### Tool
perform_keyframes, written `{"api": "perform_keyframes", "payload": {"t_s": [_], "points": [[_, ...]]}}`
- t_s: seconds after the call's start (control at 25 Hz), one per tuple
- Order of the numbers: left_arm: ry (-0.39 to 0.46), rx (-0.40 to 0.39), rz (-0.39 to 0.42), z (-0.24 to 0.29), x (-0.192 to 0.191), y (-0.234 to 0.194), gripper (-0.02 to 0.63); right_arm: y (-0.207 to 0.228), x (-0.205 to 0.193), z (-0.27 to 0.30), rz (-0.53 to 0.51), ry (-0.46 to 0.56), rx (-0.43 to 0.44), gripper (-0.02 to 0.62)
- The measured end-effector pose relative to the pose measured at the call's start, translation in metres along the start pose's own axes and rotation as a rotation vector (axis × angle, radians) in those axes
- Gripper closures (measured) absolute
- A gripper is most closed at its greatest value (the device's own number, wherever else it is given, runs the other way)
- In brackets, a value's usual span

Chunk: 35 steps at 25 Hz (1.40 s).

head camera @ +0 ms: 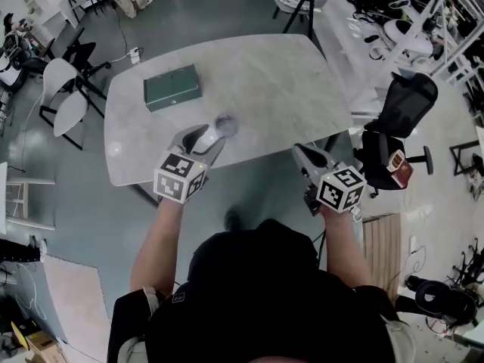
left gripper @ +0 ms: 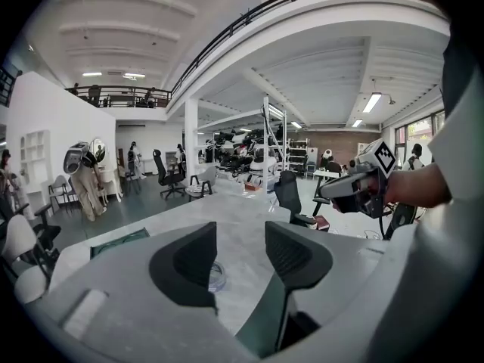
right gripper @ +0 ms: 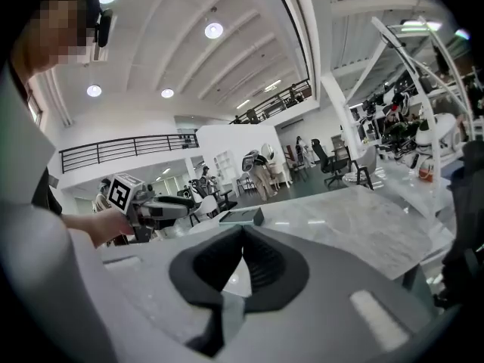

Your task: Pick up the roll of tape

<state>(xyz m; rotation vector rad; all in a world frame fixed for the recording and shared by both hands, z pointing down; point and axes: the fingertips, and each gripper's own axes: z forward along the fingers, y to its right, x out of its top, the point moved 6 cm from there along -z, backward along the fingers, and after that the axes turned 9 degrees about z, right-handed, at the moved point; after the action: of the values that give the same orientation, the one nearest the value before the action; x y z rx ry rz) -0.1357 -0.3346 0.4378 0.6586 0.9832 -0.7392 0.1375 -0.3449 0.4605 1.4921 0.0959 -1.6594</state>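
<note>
The marble table (head camera: pixel 272 74) was mostly bare surface. A green box (head camera: pixel 172 87) sat toward its far left, well apart from the roll of tape (head camera: pixel 226 124) near the front edge. Open tabletop lay around the tape, with the left gripper (head camera: pixel 210 133), jaws apart, just beside it. A black office chair (head camera: pixel 404 100) crowded the table's right side.

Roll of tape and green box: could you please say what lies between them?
Only bare table separates the roll of tape from the green box: head view.
</note>
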Motion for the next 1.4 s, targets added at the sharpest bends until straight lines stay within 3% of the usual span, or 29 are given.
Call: {"api": "perform_keyframes", "payload": {"t_s": [0.28,0.76,1.16,1.4], "points": [[-0.032,-0.047,-0.006,0.019,-0.025,-0.035,0.397,-0.006,0.013,0.043,-0.033,-0.030,-0.004,0.595],[-0.204,-0.130,0.007,0.110,-0.064,-0.060,0.397,0.051,0.031,0.103,0.026,-0.097,0.018,0.595],[-0.396,-0.244,0.079,0.183,-0.117,-0.070,0.396,0.076,0.030,0.142,0.049,-0.155,0.038,0.595],[-0.507,-0.322,0.195,0.208,-0.146,-0.066,0.396,0.089,0.027,0.147,0.070,-0.164,0.015,0.595]]}}
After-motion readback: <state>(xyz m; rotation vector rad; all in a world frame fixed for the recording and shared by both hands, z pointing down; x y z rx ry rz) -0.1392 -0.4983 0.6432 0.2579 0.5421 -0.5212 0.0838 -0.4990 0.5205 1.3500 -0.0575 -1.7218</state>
